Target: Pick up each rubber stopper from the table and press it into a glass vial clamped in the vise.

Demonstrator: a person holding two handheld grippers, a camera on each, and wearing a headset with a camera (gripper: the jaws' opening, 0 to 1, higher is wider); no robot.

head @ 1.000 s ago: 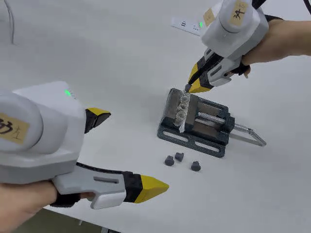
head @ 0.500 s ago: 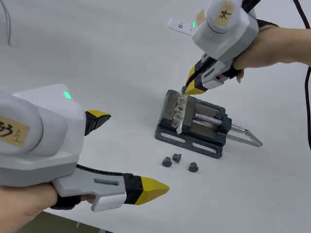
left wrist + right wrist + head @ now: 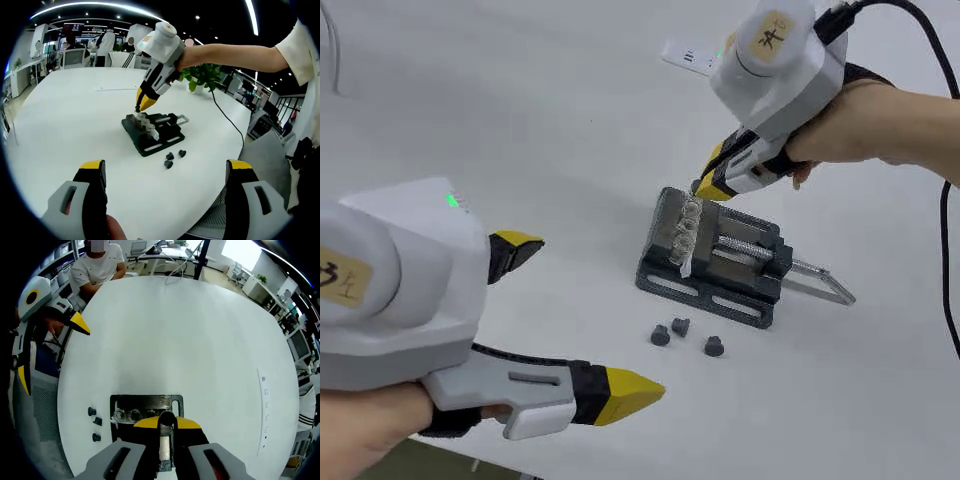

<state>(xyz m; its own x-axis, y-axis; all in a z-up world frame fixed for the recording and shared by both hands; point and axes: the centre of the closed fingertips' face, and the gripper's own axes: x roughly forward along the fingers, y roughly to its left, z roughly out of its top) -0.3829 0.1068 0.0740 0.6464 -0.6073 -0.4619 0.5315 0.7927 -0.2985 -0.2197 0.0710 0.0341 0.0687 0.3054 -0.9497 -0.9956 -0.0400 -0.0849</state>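
1. Head view, far right: right gripper (image 3: 707,186) angled down over the far end of the vise (image 3: 760,275), yellow tips almost together and pinched on a small dark rubber stopper (image 3: 167,418).
2. Right gripper view: stopper poised at the end of the row of glass vials (image 3: 134,415), with two open mouths just to its left. Impossible to tell whether it has entered a mouth yet.
3. Near left: left gripper (image 3: 582,315) with jaws spread wide, holding nothing, well apart from the vise.
4. Near the vise: three loose stoppers (image 3: 681,327) close together on the white table (image 3: 520,120).
5. Likely step: pressing in. Centre the stopper over the mouth, keep it upright, push straight down without side load on the glass, and release only once seated.
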